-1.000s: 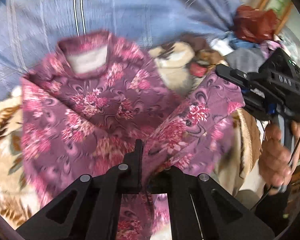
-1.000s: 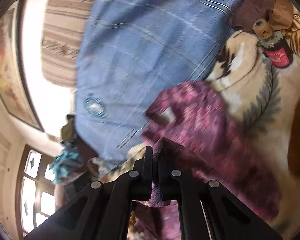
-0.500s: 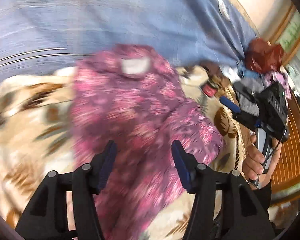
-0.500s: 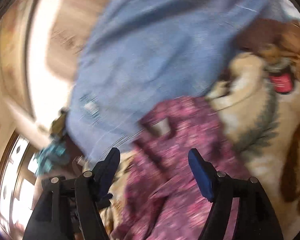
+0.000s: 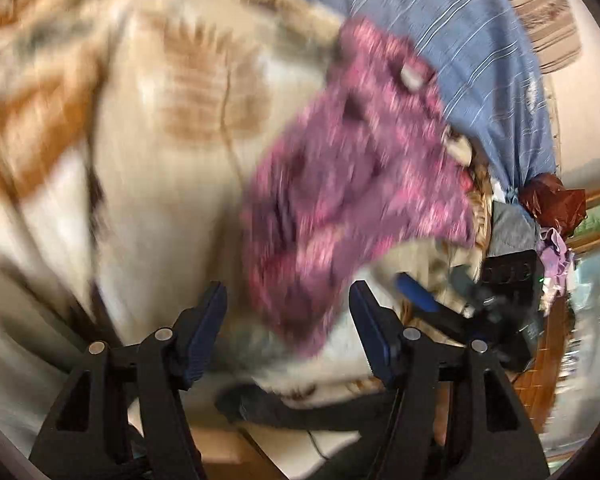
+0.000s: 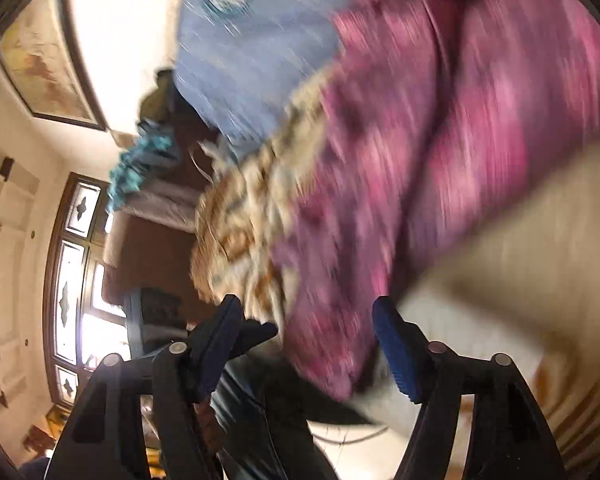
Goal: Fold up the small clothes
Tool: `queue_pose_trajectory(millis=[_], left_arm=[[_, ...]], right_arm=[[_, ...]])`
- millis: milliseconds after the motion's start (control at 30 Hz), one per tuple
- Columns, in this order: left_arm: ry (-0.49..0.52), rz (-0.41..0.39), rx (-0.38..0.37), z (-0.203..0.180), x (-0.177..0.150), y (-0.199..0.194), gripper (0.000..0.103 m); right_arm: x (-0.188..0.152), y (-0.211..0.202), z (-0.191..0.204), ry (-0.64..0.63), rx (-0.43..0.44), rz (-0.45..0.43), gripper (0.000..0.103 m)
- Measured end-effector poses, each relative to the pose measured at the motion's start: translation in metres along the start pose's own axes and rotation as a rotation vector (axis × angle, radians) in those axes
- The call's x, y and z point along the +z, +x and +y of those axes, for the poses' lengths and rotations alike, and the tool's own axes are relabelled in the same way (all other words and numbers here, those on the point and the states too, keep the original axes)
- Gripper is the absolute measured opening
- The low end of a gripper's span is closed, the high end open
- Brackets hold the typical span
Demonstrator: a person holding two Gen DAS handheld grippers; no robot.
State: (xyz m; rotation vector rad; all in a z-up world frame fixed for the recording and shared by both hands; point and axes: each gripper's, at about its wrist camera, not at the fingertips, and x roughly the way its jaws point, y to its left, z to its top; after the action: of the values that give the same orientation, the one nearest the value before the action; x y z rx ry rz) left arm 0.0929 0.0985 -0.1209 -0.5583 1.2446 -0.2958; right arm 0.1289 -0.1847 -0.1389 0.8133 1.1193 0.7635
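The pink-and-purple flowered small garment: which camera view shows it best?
The left wrist view: the pink-and-purple flowered small garment shows nearly whole, blurred, on the beige leaf-patterned blanket. The right wrist view shows only a close, blurred, cropped stretch.

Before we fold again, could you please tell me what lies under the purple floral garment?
The purple floral garment lies on the beige leaf-patterned blanket, its far edge reaching the blue striped sheet. Whatever is directly beneath it is covered.

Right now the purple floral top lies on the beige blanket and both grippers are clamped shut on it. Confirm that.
Not quite. The purple floral top does lie on the beige blanket, but neither gripper is clamped on it. The left wrist view shows the left gripper with jaws apart, opening; the right wrist view shows the right gripper apart too, now closing, pads off the cloth.
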Motion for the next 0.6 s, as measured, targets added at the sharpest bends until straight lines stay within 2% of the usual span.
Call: queue_pose_trajectory(millis=[67,133,200,233,267,333,433,500,600], left_arm=[[0.034,0.020,0.032,-0.006,-0.005,0.013,0.062],[0.046,0.029,0.075,-0.009,-0.008,0.020,0.062],[0.036,0.032,0.041,-0.010,-0.009,0.027,0.061],[0.031,0.033,0.033,-0.010,-0.009,0.029,0.050],[0.027,0.036,0.021,-0.011,-0.010,0.031,0.029],[0.029,0.047,-0.027,-0.016,-0.010,0.032,0.005],[0.037,-0.009,-0.094,-0.020,-0.010,0.015,0.005],[0.040,-0.060,-0.183,-0.025,-0.007,-0.007,0.004],[0.033,-0.083,-0.236,-0.025,0.000,-0.028,0.004]], right_arm=[[-0.016,0.011,-0.008,0.027,-0.055,0.016,0.063],[-0.021,0.022,-0.009,0.025,-0.070,0.040,0.060],[-0.021,0.028,-0.008,0.021,-0.095,0.043,0.060],[-0.022,0.030,-0.010,0.030,-0.111,0.037,0.060],[-0.023,0.035,-0.011,0.040,-0.114,0.037,0.060],[-0.024,0.044,-0.014,0.038,-0.101,0.045,0.060],[-0.023,0.042,-0.016,0.043,-0.071,0.035,0.060],[-0.024,0.032,-0.022,0.063,-0.047,0.025,0.060],[-0.022,0.021,-0.030,0.097,0.028,-0.001,0.060]])
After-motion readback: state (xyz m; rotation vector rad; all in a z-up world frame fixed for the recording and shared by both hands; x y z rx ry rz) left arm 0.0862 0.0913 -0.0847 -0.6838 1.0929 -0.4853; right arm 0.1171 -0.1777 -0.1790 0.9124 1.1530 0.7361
